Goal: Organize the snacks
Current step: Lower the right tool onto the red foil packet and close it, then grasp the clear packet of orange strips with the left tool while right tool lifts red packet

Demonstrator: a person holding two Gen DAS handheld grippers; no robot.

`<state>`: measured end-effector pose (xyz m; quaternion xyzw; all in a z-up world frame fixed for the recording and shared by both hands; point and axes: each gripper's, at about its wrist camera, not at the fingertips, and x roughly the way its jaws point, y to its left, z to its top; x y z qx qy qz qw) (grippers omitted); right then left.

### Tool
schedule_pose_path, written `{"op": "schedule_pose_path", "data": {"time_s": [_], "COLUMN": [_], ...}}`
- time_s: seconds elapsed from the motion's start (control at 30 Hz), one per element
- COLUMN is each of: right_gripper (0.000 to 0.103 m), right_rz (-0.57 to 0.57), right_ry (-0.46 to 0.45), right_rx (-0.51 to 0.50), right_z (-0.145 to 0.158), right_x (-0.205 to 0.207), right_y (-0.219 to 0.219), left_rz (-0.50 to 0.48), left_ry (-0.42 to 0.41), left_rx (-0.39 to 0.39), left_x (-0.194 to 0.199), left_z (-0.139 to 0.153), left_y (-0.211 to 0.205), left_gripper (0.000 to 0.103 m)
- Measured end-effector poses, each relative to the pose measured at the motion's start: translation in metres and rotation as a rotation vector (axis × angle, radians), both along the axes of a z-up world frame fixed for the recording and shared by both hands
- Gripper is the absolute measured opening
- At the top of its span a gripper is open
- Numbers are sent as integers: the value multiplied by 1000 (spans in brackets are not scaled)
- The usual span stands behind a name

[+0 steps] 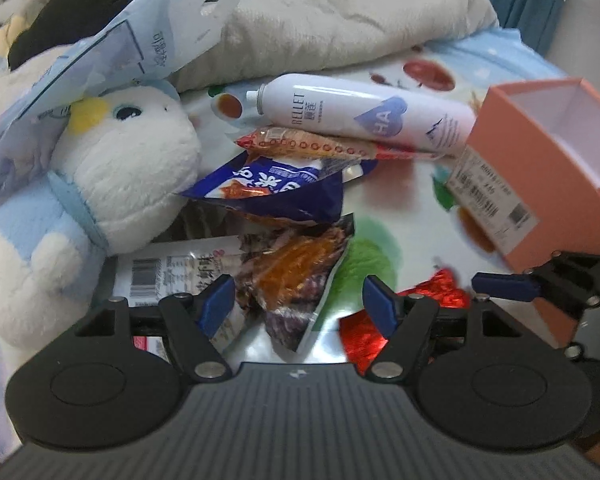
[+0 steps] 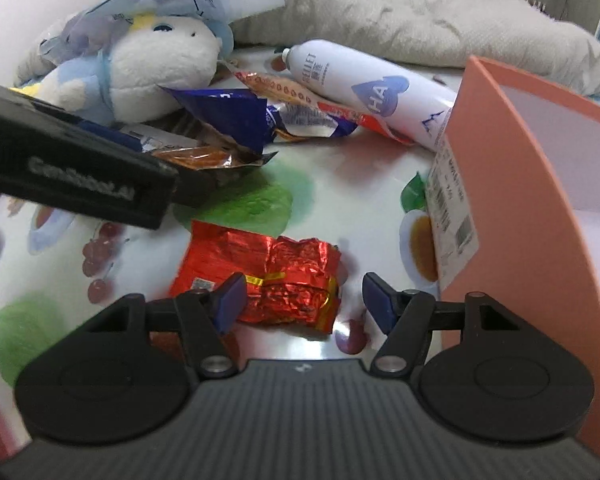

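Observation:
My left gripper (image 1: 300,306) stands open over a clear-window snack packet (image 1: 296,276) with orange-brown pieces; its pads do not touch the packet. Beyond it lie a dark blue snack bag (image 1: 272,188) and an orange-red packet (image 1: 312,144). My right gripper (image 2: 305,302) is open just above a crumpled red foil packet (image 2: 268,276). The left pad overlaps the foil and the right pad is clear of it. The same foil packet (image 1: 444,290) shows beside my left gripper's right finger. An open pink box (image 2: 512,184) stands at the right.
A white spray can (image 1: 364,108) lies behind the snacks, and a white-and-blue plush toy (image 1: 120,168) leans at the left under a pale blue bag (image 1: 100,52). A grey blanket (image 1: 340,20) is heaped at the back. The fruit-print cloth (image 2: 340,176) covers the surface.

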<state>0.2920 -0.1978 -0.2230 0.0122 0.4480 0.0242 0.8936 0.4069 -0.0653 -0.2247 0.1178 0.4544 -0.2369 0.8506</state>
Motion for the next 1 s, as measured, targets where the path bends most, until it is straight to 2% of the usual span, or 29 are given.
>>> {"op": "schedule_pose_path", "data": {"time_s": [0.17, 0.27, 0.4, 0.57, 0.77, 1.0], "right_gripper": [57, 53, 46, 41, 40, 39], "right_rz": [14, 27, 39, 49, 55, 63], "right_ry": [7, 1, -4, 9, 16, 16], "right_rx": [9, 1, -20, -25, -25, -14], "right_z": [-5, -6, -5, -1, 3, 14], "right_x": [3, 2, 2, 1, -7, -25], "right_y": [1, 3, 5, 3, 0, 0], "left_rz": [-23, -23, 0, 25, 26, 81], "left_ry": [-17, -20, -11, -12, -9, -17], "left_rx": [78, 96, 91, 91, 86, 61], "left_x": [4, 5, 7, 4, -5, -25], "left_z": [-12, -19, -24, -24, -17, 2], "left_y": [-6, -6, -1, -1, -2, 9], "left_gripper": [75, 75, 74, 63, 58, 56]}}
